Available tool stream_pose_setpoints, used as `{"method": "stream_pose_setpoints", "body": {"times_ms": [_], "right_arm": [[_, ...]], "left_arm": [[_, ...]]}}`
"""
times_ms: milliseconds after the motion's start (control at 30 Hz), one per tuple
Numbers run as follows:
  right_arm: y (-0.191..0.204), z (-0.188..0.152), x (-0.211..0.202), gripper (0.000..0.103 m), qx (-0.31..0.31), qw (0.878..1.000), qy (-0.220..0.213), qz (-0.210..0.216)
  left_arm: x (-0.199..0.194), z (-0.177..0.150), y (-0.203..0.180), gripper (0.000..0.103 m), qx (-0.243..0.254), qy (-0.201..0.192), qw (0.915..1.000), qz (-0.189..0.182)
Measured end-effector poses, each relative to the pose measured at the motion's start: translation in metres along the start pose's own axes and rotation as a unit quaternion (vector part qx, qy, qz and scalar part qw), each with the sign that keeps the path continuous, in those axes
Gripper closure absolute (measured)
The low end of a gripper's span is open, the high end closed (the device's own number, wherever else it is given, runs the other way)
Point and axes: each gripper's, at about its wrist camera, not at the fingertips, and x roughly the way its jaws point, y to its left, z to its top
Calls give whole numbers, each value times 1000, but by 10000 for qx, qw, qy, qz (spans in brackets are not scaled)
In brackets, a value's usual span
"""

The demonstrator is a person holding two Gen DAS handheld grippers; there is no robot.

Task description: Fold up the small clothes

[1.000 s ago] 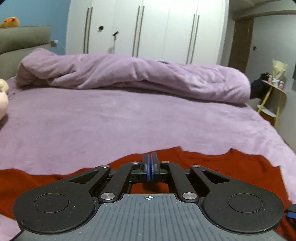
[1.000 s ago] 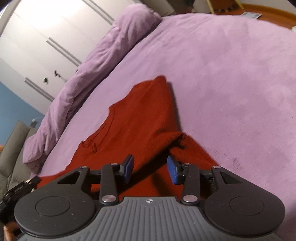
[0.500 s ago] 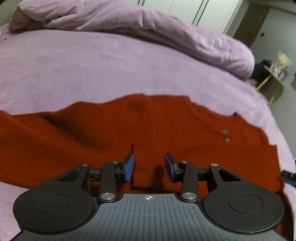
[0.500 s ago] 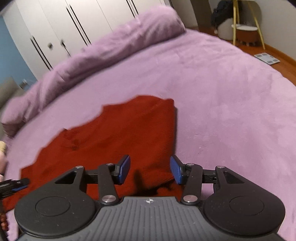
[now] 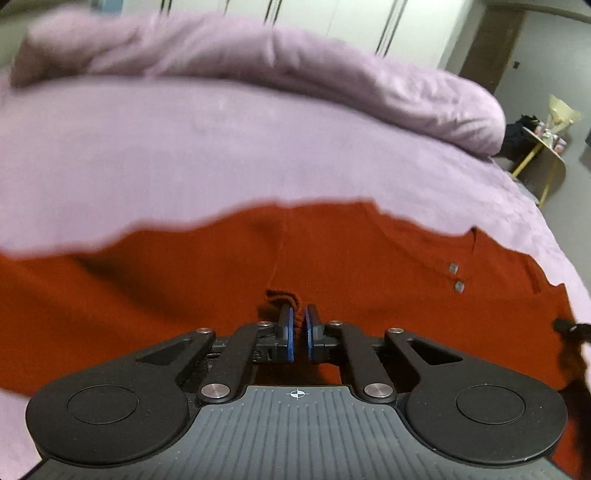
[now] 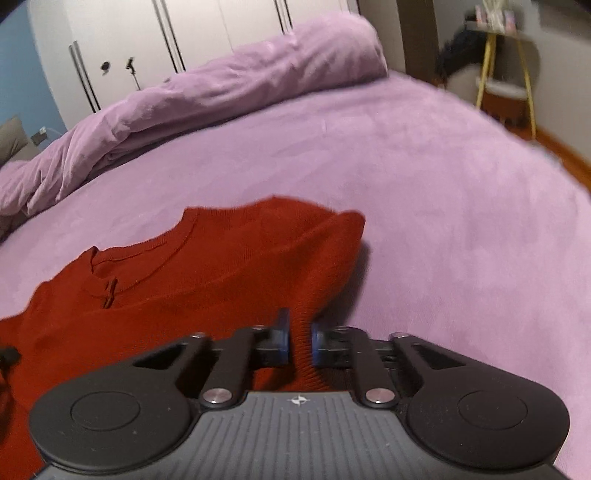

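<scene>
Pinching red top [image 5: 369,266] | left tongs [image 5: 298,334] low, level | right tongs [image 6: 300,341] clamping sleeve

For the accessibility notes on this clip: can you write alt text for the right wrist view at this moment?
The right gripper is shut on a ribbed edge of a red sweater, which lies spread on a purple bedspread. A rolled purple duvet lies across the far side, with white wardrobe doors behind it.

Matt knit sweater [image 6: 229,280], plush bedspread [image 6: 443,184]
</scene>
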Motion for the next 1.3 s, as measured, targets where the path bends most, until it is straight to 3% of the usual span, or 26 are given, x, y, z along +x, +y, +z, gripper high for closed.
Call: {"method": "stream_pose_setpoints", "body": {"times_ms": [100, 167, 267, 333, 433, 500, 567, 667, 800, 900, 1300], "right_arm": [[0, 1, -3, 96, -11, 9989, -315, -351], [-4, -1, 4, 96, 102, 9982, -241, -532], [-7, -5, 9, 92, 113, 9979, -23, -638], [-6, -4, -7, 85, 88, 9977, -116, -667], [-1, -11, -36, 85, -52, 9988, -407, -253], [7, -19, -46, 85, -221, 9984, -419, 298], [20, -31, -45, 85, -508, 9966, -279, 581], [37, -48, -29, 86, -1018, 9942, -3, 360], [31, -55, -27, 88, -1377, 9902, -208, -96], [14, -54, -27, 103, -1311, 9909, -218, -223], [26, -62, -25, 103, -1650, 9845, -263, -532]], "left_arm": [[-11, 6, -14, 95, 293, -518, 9982, 78], [-9, 6, -22, 96, 462, -625, 9967, 213], [4, 0, -28, 94, 672, -220, 9968, 385], [4, -4, -23, 93, 568, -52, 9969, 533], [-12, -6, -16, 85, 327, -186, 9976, 583], [-21, -7, -22, 83, 202, -255, 9989, 325], [-22, -8, -34, 78, 203, -201, 9996, -2], [-11, -13, -56, 69, 276, -4, 9988, -400], [15, -18, -71, 70, 479, 436, 9978, 114], [18, -19, -70, 69, 464, 438, 9979, 147], [8, -24, -65, 68, 432, 462, 9978, 189]]}}
